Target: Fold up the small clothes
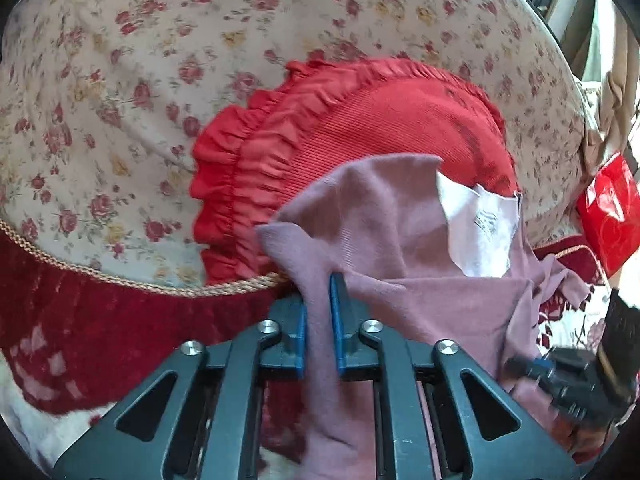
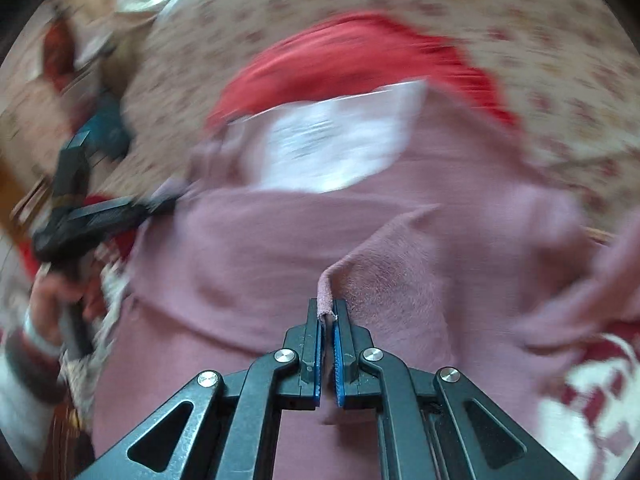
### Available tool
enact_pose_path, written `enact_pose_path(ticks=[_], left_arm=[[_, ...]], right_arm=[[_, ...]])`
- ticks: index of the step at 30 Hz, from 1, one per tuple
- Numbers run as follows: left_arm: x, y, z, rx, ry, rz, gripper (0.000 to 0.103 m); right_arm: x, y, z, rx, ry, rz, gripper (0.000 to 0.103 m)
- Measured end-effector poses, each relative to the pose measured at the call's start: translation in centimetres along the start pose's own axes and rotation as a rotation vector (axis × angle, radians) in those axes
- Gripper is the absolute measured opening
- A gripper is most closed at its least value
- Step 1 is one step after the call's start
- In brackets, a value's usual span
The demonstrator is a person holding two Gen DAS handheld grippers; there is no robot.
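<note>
So both grippers have a bite on the same dusty-pink soft knit garment [image 1: 420, 280], which is draped over the near edge of a red ribbed cushion with a ruffled frill [image 1: 360, 120]. That cushion sits on a cream floral-print fabric seat [image 1: 120, 60], and I'll use the cushion as the reference for everything.

The left gripper [image 1: 319, 312] is pinched nearly closed on a bunched ridge of the pink cloth, just on the near side of the cushion's frill, by the gold cord trim [image 1: 120, 280] of the seat. The right gripper [image 2: 327, 320] is likewise squeezed almost shut on a thin folded edge of the same garment, also on the near side of the cushion but further along. Its view is badly blurred, so fine detail there is a guess.

A white printed label panel [image 1: 480, 220] shows on the garment, lying up against the cushion between the two pinch points.

What matters for the fold, I reckon: the stretch of cloth between the two grippers runs roughly across the cushion's front edge, and the free bulk of the garment lies ahead of both, toward the cushion. Neither hand looks clearly nearer, so carrying the held edge over the label would need both moving together.
</note>
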State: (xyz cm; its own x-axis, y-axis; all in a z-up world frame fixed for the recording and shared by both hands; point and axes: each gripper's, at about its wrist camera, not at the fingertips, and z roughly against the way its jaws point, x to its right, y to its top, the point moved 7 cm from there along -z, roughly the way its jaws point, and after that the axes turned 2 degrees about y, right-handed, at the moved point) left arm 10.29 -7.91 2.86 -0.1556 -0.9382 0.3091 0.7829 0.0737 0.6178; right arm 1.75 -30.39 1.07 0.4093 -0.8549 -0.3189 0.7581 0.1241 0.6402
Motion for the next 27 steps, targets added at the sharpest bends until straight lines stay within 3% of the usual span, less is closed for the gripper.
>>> enact_pose_path(ticks=[4,9,12,15,19,20,22,25,27], left_arm=[[-2.7,-0.1,-0.1,0.002,0.016,0.034,0.007],[-3.0,-0.7,0.2,0.009,0.018,0.037,0.007],[-2.7,-0.7,0.6,0.009,0.02,0.031,0.007],[-2.4,-1.1,1.0,0.0,0.044,0.017,0.008],[-1.5,-1.7,2.4,-0.002,0.066,-0.001,0.011],[-1.2,-1.7,2.9,0.003,0.067,-0.006,0.019],[-0.7,-1.8,4.1,0.022,0.063,0.006,0.027],[0.1,-1.9,5.7,0.058,0.045,0.022,0.034],[0.6,-2.0,6.3,0.073,0.045,0.022,0.04]], right_arm=[[-4.8,0.9,-2.9,0.003,0.103,0.059,0.004],[-9.1,1.8,-5.2,-0.007,0.102,0.152,0.004],[-11.3,1.7,-5.8,-0.044,0.161,0.191,0.004],[-12.3,0.0,-8.9,-0.146,0.155,0.151,0.004],[-11.4,0.1,-7.2,-0.11,0.193,0.088,0.004],[-10.9,0.3,-6.3,-0.097,0.181,0.084,0.004],[-9.2,0.5,-4.1,-0.05,0.075,0.117,0.004],[-7.0,0.4,-1.7,-0.024,-0.026,0.146,0.004],[-6.9,-0.1,-1.1,-0.037,-0.014,0.137,0.004]])
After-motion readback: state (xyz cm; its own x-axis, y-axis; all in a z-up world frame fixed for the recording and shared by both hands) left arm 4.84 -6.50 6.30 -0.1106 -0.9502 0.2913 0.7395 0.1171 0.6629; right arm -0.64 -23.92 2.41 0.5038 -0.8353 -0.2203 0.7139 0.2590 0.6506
